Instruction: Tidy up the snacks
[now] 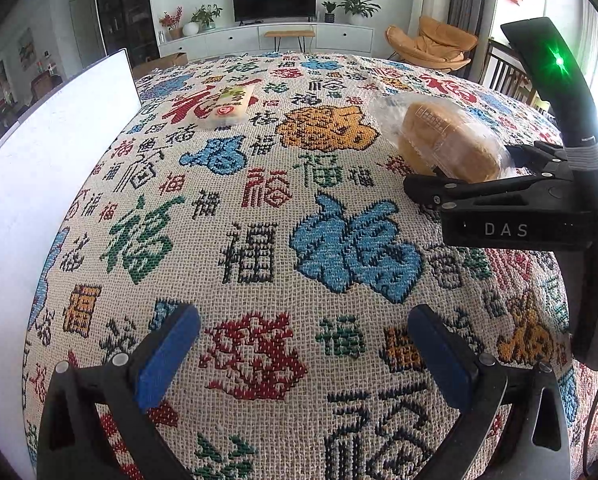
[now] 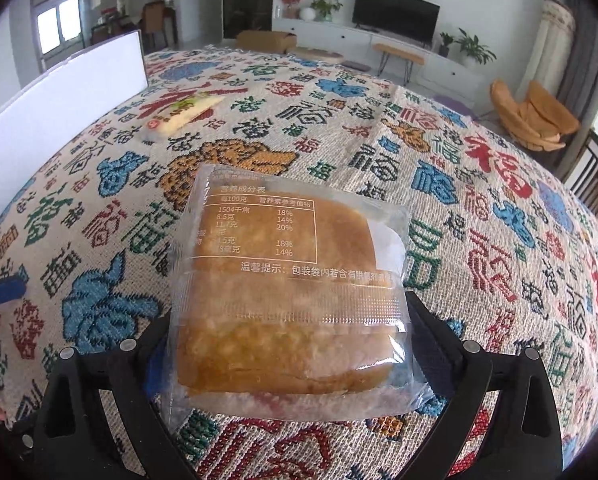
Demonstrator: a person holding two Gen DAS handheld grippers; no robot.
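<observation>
Right gripper (image 2: 287,340) clamped on bread pack (image 2: 287,280), held above cloth (image 2: 479,200), frame centre. Left gripper (image 1: 303,356) open, empty, lower frame. Second snack (image 2: 179,118) flat at upper left beside white board (image 2: 59,92), long axis diagonal; right gripper probably nearer.
</observation>
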